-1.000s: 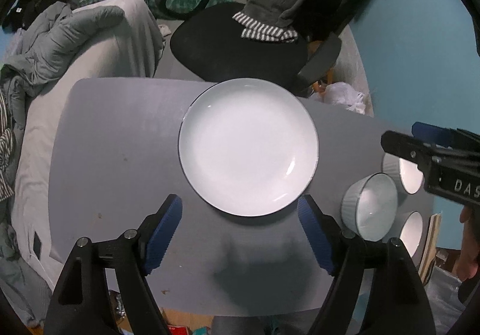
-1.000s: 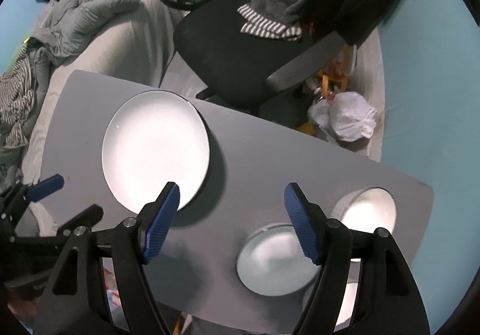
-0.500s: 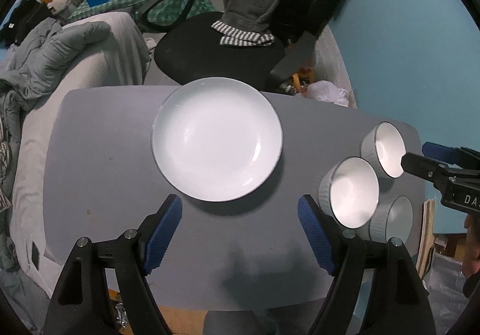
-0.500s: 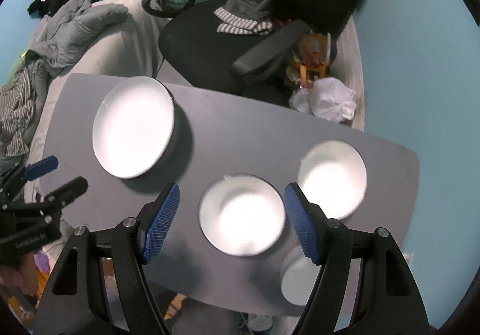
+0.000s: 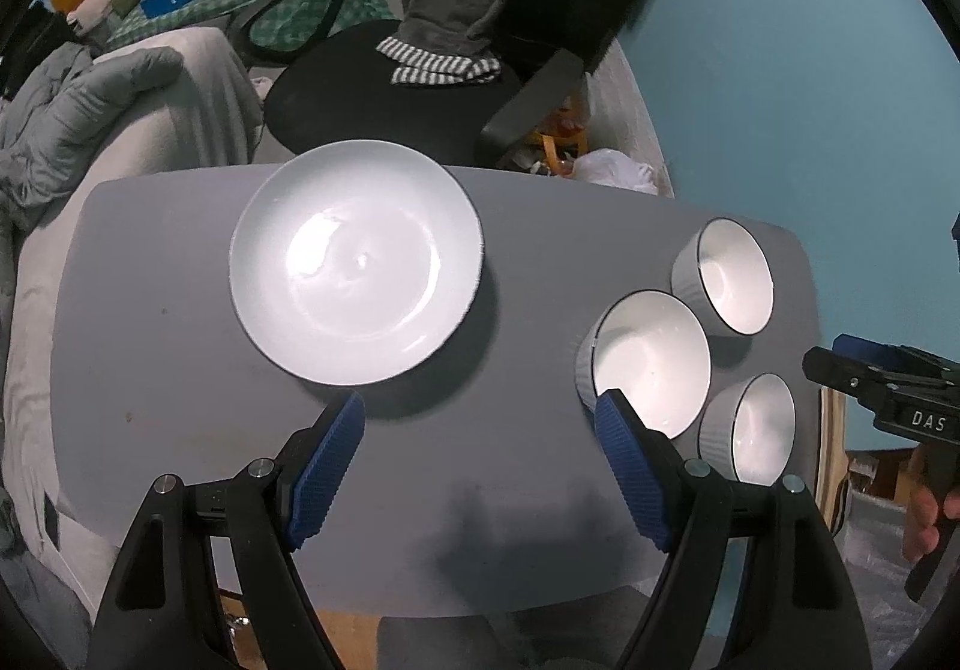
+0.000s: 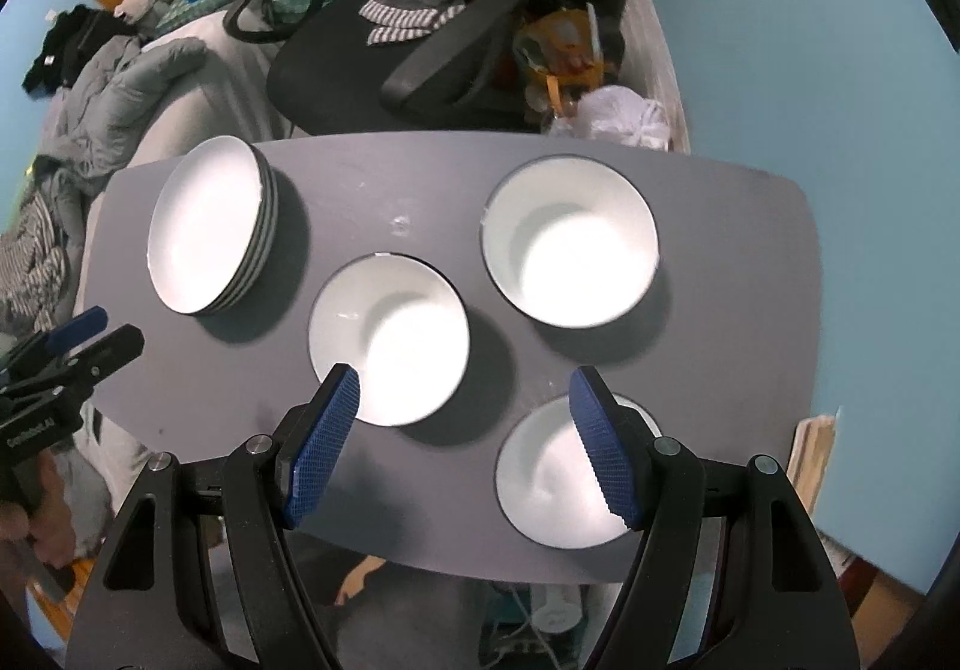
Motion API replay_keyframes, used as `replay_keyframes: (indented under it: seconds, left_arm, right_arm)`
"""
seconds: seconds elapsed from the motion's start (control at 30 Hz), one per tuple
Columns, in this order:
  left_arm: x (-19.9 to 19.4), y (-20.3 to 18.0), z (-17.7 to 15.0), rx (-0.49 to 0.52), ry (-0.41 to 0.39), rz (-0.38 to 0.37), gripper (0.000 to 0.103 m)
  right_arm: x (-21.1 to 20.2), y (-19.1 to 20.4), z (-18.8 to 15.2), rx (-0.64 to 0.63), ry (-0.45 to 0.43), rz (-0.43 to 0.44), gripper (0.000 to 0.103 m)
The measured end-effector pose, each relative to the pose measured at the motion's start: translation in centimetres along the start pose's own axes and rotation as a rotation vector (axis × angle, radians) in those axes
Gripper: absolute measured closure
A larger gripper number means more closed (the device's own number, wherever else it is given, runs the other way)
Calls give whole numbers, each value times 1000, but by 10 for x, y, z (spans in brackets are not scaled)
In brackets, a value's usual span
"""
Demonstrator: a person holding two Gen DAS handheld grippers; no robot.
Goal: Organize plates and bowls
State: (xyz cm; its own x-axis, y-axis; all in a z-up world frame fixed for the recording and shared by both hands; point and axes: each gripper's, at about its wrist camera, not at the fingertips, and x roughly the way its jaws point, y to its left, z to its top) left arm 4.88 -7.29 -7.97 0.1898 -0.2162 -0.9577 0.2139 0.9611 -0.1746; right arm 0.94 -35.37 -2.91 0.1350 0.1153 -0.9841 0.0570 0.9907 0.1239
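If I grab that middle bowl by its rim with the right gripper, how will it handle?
The middle bowl looks like glazed ceramic, so probably rigid, fairly heavy for its size and chip-prone. Its glossy white inside suggests the pads could slip on a rim pinch. It stands close to the other two bowls, so a tilted lift may knock them. The right gripper is open above it.

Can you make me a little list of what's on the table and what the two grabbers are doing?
table: grey table
plates: one stack of plates, far left in the right wrist view
bowls: three white bowls, apart: middle bowl, far bowl, near bowl
left gripper: open, empty, above the table
right gripper: open, empty, above the bowls
stacking: bowls not yet stacked
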Motion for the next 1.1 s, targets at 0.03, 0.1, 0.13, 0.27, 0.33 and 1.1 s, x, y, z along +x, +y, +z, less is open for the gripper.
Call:
replay_keyframes:
  seconds: [0.03,0.1,0.13,0.27,0.33,1.1]
  left_arm:
    - [1,-3,0,4,3,-1,22]
    - [4,-7,0,12,13,-9,22]
    - [5,-9,0,15,18,-12,22]
    - [14,-18,-3,30,42,-16,22]
    - [18,-21,-3,38,52,-18,22]
    - [82,-46,-1,105,168,41,22]
  right_arm:
    - [1,-4,-2,9,0,1,31]
    - [3,-12,-7,26,-4,8,31]
    - [4,-15,-9,36,-7,13,31]
    - [10,-26,-17,65,-7,29,31]
    - [15,-28,-19,65,-5,31,31]
    - [78,-13,-4,42,80,118,31]
